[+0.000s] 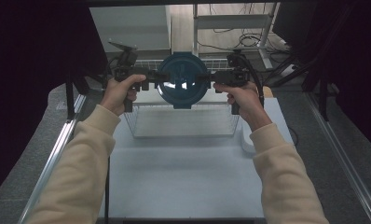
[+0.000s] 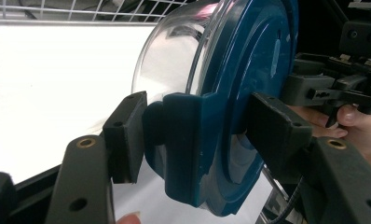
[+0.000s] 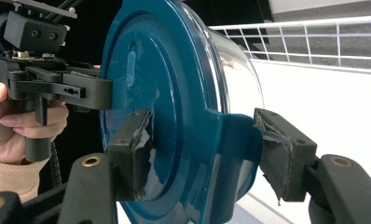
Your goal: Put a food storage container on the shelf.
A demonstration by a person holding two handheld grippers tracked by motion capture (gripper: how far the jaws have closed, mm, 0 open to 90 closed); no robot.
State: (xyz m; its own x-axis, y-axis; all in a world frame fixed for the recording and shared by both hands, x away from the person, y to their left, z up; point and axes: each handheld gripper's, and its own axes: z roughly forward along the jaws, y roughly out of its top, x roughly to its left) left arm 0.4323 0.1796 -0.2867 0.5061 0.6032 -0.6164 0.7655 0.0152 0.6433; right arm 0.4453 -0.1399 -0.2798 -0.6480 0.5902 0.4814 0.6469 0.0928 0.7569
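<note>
Clearly a two-handed carry — left gripper (image 1: 152, 79) and right gripper (image 1: 210, 78) each pinch a side latch of the lidded glass container (image 1: 182, 80), held on edge above the wire basket (image 1: 183, 122). Next, probably: lower it evenly — grips matched.

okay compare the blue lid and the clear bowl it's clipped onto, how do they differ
The lid is opaque dark blue; the bowl is clear and see-through. The lid is a flat disc with clip tabs at its edge; the bowl is deep and rounded. In the high view the lid faces the person, and the bowl points away toward the wire basket. Both are round, joined, tipped on edge and clamped between the left gripper and right gripper.
</note>
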